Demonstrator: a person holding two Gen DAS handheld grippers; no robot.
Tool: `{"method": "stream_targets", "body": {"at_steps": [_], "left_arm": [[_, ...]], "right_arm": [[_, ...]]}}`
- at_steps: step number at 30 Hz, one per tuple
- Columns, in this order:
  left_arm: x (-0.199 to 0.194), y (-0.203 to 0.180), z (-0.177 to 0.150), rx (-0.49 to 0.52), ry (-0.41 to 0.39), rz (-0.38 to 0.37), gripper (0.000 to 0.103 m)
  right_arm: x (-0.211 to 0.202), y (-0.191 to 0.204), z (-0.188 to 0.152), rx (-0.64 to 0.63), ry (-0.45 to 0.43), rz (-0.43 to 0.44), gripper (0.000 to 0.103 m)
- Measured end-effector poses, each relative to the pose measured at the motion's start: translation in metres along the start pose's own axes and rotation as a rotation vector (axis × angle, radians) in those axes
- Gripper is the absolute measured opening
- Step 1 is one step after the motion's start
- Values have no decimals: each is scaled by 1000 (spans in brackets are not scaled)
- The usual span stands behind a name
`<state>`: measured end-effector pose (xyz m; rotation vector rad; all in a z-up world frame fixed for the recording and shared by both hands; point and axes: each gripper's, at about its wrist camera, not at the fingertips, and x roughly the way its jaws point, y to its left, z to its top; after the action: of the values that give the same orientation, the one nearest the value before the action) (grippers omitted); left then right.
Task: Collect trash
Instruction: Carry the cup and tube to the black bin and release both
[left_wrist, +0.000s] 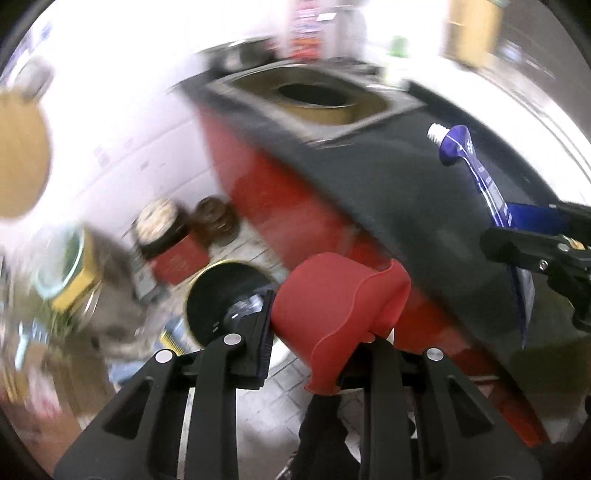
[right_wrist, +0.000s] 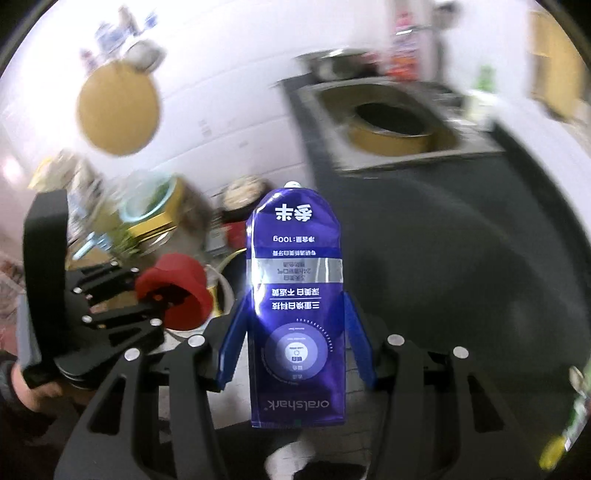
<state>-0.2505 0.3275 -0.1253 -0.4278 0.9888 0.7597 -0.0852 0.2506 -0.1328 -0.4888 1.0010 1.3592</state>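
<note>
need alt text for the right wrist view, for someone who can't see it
The right gripper clamps a flattened purple toothpaste tube, nozzle forward, above a dark countertop. At left, the left gripper holds a red soft plastic cup.

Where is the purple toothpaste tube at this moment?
The purple toothpaste tube is clamped in the right gripper, nozzle pointing away, above the dark countertop. The left gripper with its red cup is beside it.
</note>
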Motion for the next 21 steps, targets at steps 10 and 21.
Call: {"method": "stream_targets", "body": {"at_steps": [10,21], "left_arm": [[92,115,-27,-163,55,56,24],[161,150,-32,-146,93,76,84]], "right_arm": [[164,70,51,-60,224,107,51],[262,79,90,-51,310,106,76]]}}
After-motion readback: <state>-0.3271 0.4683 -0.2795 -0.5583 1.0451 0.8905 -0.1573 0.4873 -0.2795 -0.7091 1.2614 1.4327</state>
